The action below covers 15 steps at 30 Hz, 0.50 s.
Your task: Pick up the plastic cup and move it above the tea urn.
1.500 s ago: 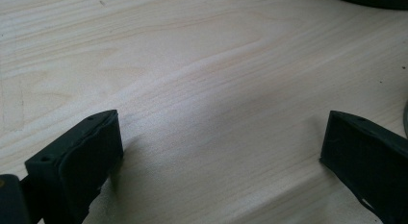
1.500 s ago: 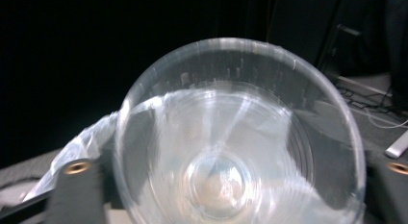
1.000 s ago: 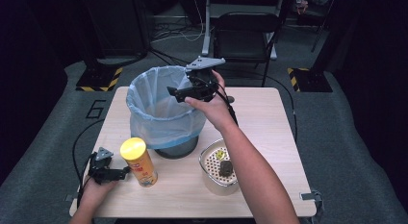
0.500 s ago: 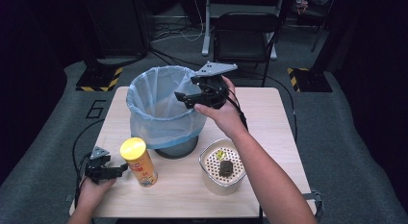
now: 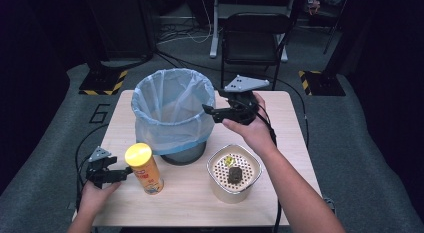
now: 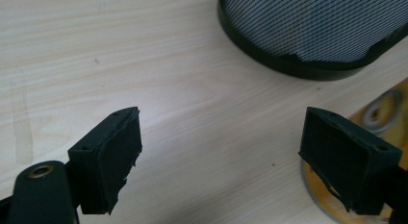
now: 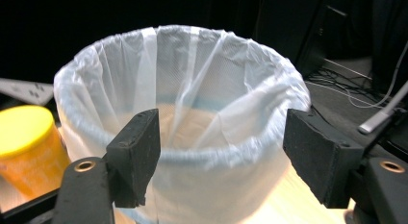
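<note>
Left tongs [image 5: 125, 172] low at counter [image 5: 300, 143] edge, tips beside yellow-lidded canister [image 5: 144, 168]; jaws just been closing, nothing gripped, likely lining up grasp. Right tongs [image 5: 212, 112] at rim of lined bin [image 5: 170, 113], jaws just been closing, part open, empty. Bin interior shows liner, no contents discernible. White perforated container [image 5: 234, 173] near right forearm holds dark lump, small yellow item.

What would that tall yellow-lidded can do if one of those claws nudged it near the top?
The yellow-lidded can stands upright and is tall for its narrow base, so a high push would probably tip it. Being round, it would likely roll across the table once down. Its printed side looks smooth, so the left gripper beside it might slip.
</note>
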Motion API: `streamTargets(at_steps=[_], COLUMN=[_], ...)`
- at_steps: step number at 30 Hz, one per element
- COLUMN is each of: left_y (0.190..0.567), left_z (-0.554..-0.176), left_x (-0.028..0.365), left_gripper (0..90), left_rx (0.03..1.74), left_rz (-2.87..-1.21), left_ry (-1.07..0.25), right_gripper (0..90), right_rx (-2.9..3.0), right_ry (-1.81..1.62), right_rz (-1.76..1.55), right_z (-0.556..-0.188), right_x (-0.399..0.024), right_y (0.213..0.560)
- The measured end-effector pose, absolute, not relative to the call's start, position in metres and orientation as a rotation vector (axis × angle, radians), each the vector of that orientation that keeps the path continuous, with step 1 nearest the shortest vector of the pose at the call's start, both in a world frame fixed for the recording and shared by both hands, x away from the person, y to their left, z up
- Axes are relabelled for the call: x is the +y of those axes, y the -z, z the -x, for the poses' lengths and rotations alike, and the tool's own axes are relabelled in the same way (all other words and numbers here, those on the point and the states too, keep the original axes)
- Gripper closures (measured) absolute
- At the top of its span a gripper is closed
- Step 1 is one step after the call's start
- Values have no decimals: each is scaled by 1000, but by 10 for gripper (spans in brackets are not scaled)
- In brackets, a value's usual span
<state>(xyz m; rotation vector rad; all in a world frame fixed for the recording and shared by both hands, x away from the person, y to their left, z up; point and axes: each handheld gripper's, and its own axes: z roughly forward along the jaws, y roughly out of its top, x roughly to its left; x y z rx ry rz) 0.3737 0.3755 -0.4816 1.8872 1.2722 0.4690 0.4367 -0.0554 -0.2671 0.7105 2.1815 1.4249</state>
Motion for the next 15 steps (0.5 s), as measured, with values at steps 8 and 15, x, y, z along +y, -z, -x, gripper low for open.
streamTargets(at_steps=[8,15], left_y=[458,448], left_z=[-365,-348], left_x=[381,382], left_gripper=[146,83], left_rx=[1225,1169], left_rz=[-1921,-1907], left_ry=[-471,-438], right_gripper=[288,280], right_rx=[2165,2153], right_ry=[-1396,-1401], right_rz=[-702,-731], right_z=[-420,-414], right_x=[-78,-97], right_y=[274,287])
